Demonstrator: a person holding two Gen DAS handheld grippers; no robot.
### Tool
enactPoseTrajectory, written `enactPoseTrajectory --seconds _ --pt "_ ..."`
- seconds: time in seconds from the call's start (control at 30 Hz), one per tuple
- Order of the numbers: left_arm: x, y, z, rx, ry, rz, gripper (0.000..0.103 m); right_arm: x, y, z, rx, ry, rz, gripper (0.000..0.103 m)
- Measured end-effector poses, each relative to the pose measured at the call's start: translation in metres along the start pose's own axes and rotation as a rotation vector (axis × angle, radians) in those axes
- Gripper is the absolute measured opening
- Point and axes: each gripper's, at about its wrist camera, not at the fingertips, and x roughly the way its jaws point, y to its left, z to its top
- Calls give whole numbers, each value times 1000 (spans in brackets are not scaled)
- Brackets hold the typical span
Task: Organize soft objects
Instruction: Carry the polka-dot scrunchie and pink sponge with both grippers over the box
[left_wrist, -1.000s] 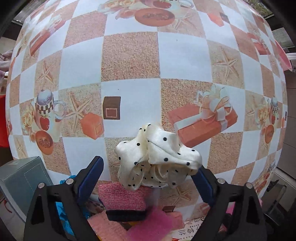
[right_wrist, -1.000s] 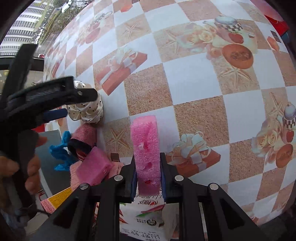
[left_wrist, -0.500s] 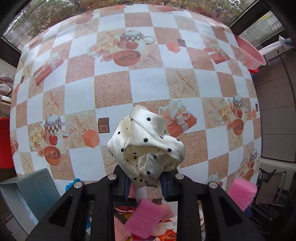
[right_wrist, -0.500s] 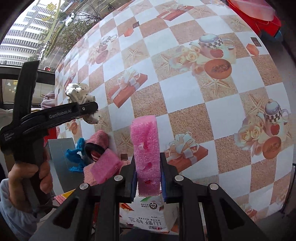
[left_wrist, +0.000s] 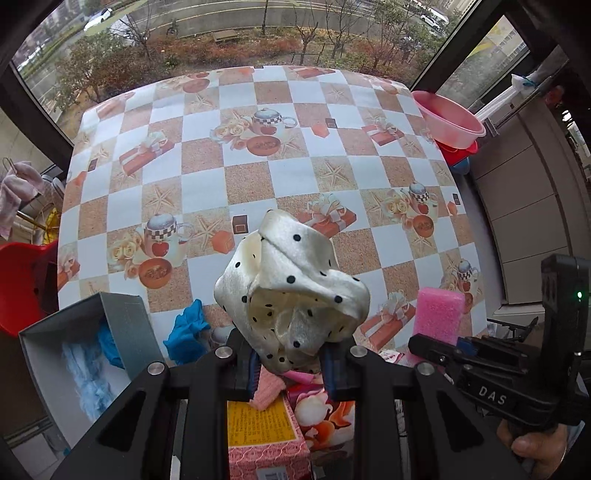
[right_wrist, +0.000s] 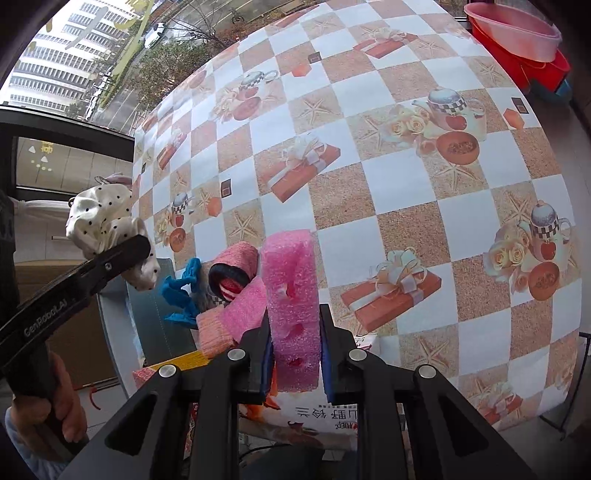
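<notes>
Left gripper (left_wrist: 290, 363): clamped on the scrunchie (left_wrist: 291, 295), a cream one with black dots, held up clear of the table; the jaws closed on it within the last second.
Right gripper (right_wrist: 295, 354): tight on the foam (right_wrist: 291, 306), a pink block standing upright between the fingers, off the table.
Table (left_wrist: 258, 177): checked cloth with teapots and gift boxes; the whole middle and far side lie bare, with wide room to move there.
Far edge: runs along the window, with trees and a road beyond the glass.
Right edge: a pink basin (left_wrist: 448, 118) sits just past the corner, on something red.
Left edge: a red chair (left_wrist: 22, 280) stands close beside it.
Near edge: crowded. The grey box (left_wrist: 92, 354) stands open at the near left corner, with blue stuff inside.
Glove (left_wrist: 186, 330): blue, crumpled on the table just beside the box wall.
Pile (right_wrist: 236, 295): a pink knit roll and another pink foam piece, near the glove, right under the two grippers.
Carton (left_wrist: 264, 439): printed pink and yellow, at the table's near edge below the left gripper.
Hands: one (right_wrist: 55, 402) grips the left handle, one (left_wrist: 535, 446) the right.
</notes>
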Motion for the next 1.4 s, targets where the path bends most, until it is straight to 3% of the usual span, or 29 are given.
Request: enactPoseTrajectory --seconds 0.37,0.93,1.2,1.4 --pt "-40 5 -68 77 0 -38 28 -11 24 -40 -20 -14 -46 22" --pt "-56 3 -146 231 42 -116 28 -24 45 -117 12 -12 -105 22" --pt "-72 14 -161 220 -12 -128 28 -30 74 -141 -27 -31 -112 22" --pt "-88 49 -169 136 -62 -108 28 -33 113 -149 -114 -53 -105 22"
